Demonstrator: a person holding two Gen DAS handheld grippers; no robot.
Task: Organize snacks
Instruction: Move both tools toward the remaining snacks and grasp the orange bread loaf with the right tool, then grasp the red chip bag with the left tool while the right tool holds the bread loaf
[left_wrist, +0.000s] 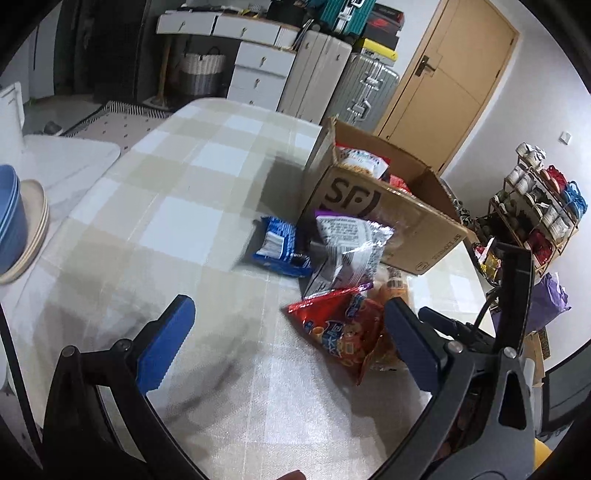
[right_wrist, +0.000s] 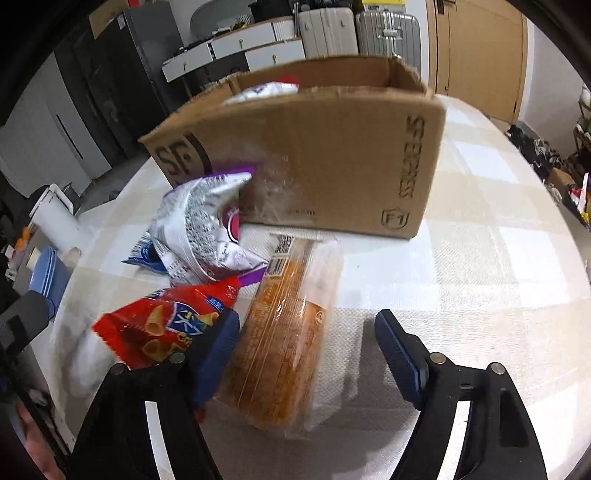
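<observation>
An open cardboard box (right_wrist: 332, 147) stands on the checked table (right_wrist: 480, 258) with snack bags inside. In front of it lie a silver and purple bag (right_wrist: 207, 221), a blue pack (left_wrist: 280, 247) and a red snack bag (right_wrist: 162, 325). A clear pack of orange snacks (right_wrist: 284, 350) lies between the fingers of my right gripper (right_wrist: 307, 319). The left pad is at the pack's edge and the right pad stands apart from it, so the gripper is open. My left gripper (left_wrist: 289, 304) hangs open over bare cloth, with the red snack bag (left_wrist: 343, 332) just by its right finger.
Blue bowls on plates (left_wrist: 14, 221) sit at the table's left edge. Behind the table are white drawers (left_wrist: 258, 74), suitcases (left_wrist: 365, 88) and a wooden door (left_wrist: 443, 81). A shoe rack (left_wrist: 535, 206) stands at the far right.
</observation>
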